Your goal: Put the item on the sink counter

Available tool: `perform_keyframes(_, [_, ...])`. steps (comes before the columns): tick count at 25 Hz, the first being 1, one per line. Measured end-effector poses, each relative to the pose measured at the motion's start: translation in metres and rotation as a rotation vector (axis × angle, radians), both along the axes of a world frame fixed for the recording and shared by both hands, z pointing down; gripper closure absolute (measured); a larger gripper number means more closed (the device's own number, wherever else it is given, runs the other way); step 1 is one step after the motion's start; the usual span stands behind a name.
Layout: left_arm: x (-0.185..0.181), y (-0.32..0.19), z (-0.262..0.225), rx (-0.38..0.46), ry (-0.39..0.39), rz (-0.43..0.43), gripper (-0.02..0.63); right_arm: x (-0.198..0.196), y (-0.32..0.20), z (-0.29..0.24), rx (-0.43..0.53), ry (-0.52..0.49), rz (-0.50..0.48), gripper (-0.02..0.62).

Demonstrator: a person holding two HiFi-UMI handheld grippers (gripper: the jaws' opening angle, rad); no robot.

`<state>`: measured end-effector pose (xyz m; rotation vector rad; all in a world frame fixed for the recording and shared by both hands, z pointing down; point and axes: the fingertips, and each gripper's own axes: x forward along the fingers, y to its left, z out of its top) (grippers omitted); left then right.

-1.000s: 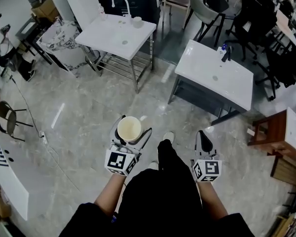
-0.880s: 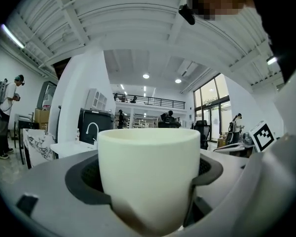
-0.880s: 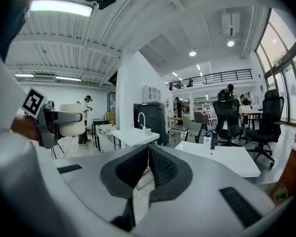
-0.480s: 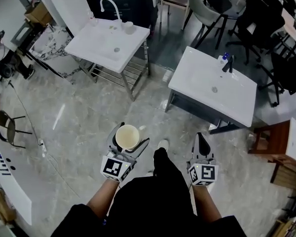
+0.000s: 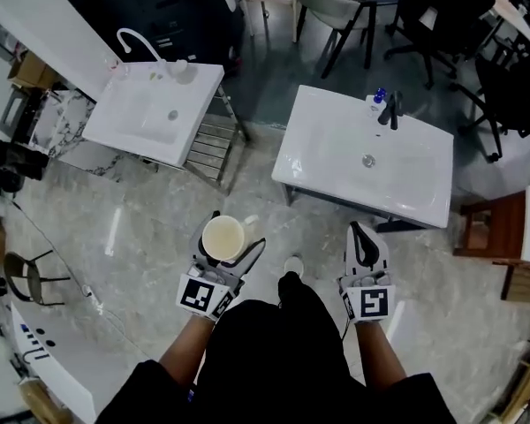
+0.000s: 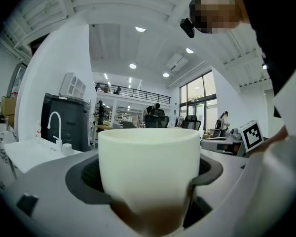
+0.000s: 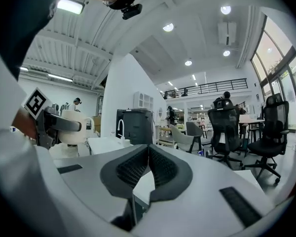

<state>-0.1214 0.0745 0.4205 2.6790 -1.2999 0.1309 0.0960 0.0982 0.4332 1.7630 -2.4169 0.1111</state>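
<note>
Gripped upright in the left claw [image 5: 234,237], cup [image 5: 223,236] held level over the floor, well short of the sink desk [image 5: 424,193] ahead (likely for a flat set-down); right claw [image 5: 358,230] pressed together, empty, idle

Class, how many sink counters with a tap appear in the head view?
2. The left sink counter, with a white tap, stands upper left; the right sink counter, with a dark tap, stands upper right. Others may lie outside the frame.
</note>
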Motion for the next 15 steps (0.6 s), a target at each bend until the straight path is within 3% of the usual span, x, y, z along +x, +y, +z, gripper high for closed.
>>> perform_keyframes(6, [0.030,-0.028,-0.010,-0.003,0.001,0.046,0.158,0.011,-0.015,-0.013,0.033,-0.030,0.005,0.563])
perform_keyframes(12, [0.051,-0.035,0.001,-0.027,-0.001,0.081,0.158,0.015,0.008,0.008,-0.080,-0.050,0.005,0.563])
perform_keyframes(15, [0.066,-0.040,0.001,-0.024,-0.001,0.114,0.158,0.023,0.004,0.002,-0.029,-0.038,0.021,0.563])
